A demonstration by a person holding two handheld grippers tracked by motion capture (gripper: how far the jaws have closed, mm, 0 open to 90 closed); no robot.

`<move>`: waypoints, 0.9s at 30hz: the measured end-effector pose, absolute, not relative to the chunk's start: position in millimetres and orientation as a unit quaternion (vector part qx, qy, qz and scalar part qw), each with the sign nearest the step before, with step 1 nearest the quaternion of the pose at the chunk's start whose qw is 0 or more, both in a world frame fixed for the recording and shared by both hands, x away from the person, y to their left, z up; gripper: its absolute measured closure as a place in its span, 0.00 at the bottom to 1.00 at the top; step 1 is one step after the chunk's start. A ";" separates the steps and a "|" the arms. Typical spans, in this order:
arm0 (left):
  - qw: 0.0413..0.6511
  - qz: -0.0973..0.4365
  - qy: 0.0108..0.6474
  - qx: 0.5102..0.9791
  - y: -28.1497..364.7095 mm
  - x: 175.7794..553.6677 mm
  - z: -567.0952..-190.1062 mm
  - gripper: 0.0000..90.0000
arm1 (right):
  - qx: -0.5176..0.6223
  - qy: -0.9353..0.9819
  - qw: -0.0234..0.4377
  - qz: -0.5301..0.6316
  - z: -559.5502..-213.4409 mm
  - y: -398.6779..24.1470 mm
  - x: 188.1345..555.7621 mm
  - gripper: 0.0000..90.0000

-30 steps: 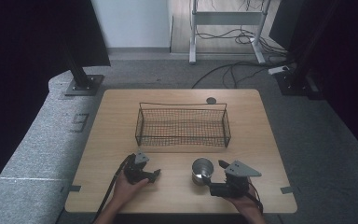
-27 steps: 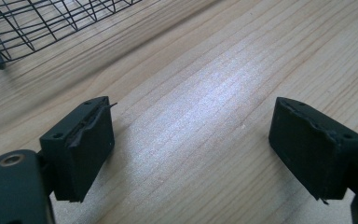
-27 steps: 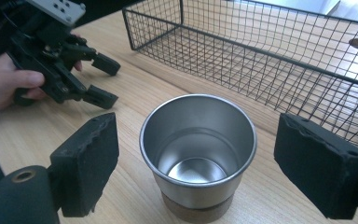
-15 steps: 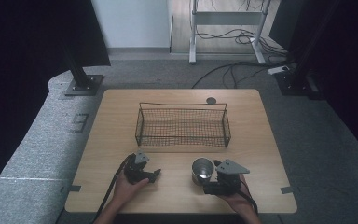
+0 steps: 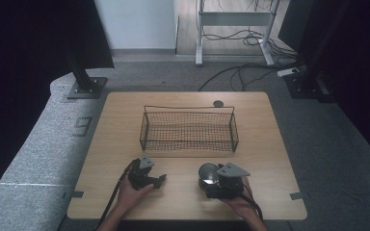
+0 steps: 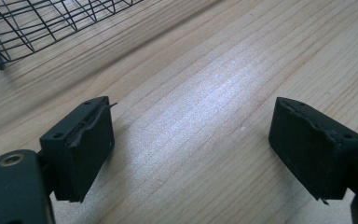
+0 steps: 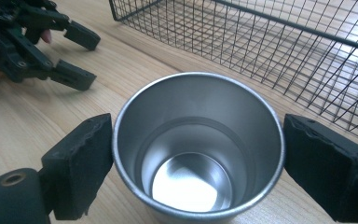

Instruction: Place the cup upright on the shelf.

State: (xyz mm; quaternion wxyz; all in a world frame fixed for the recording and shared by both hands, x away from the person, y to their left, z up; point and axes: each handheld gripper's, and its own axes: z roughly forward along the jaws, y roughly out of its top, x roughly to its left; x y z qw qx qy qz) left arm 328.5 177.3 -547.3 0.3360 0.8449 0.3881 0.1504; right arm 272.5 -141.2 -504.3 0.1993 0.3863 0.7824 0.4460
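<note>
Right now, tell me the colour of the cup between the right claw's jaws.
Shiny silver metal, inside and out: the cup shows best in the right gripper view.

Brushed steel on that cup [image 7: 198, 149], smooth with a soft satin sheen, its inner floor catching a bright glare low in the right gripper view. Upper right there, the basket [image 7: 279, 42] is thin dark wire, matt. The table [image 6: 205, 93] is pale wood grain, smooth, faintly glossy. The right gripper [image 7: 198, 165] has matt black pads [image 7: 81, 163], rubbery, rough at the edges.
</note>
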 end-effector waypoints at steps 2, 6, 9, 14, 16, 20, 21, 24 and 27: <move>0.336 0.150 0.388 0.845 177.3 328.5 -547.3 0.15 | 0.387 0.785 0.196 0.442 -507.2 -139.4 274.1 0.11; 0.336 0.150 0.388 0.845 177.3 328.6 -547.3 0.15 | 0.387 0.787 0.193 0.439 -511.3 -136.9 276.6 0.11; 0.335 0.150 0.387 0.846 177.4 328.7 -547.2 0.15 | 0.387 0.788 0.193 0.437 -513.1 -134.5 277.9 0.11; 0.335 0.150 0.387 0.846 177.3 328.8 -547.2 0.15 | 0.388 0.788 0.197 0.436 -514.9 -132.8 279.4 0.13; 0.335 0.150 0.387 0.846 177.3 328.8 -547.2 0.15 | 0.388 0.788 0.199 0.435 -515.0 -132.9 279.1 0.14; 0.335 0.150 0.387 0.846 177.3 328.8 -547.2 0.15 | 0.389 0.788 0.201 0.433 -515.0 -132.8 278.4 0.15; 0.335 0.150 0.387 0.846 177.3 328.8 -547.2 0.15 | 0.390 0.789 0.201 0.429 -514.4 -132.6 278.6 0.15; 0.335 0.150 0.387 0.846 177.3 328.8 -547.2 0.15 | 0.392 0.790 0.201 0.425 -513.6 -131.9 278.4 0.15; 0.335 0.150 0.387 0.846 177.3 328.8 -547.2 0.15 | 0.392 0.790 0.201 0.426 -513.6 -132.1 278.5 0.15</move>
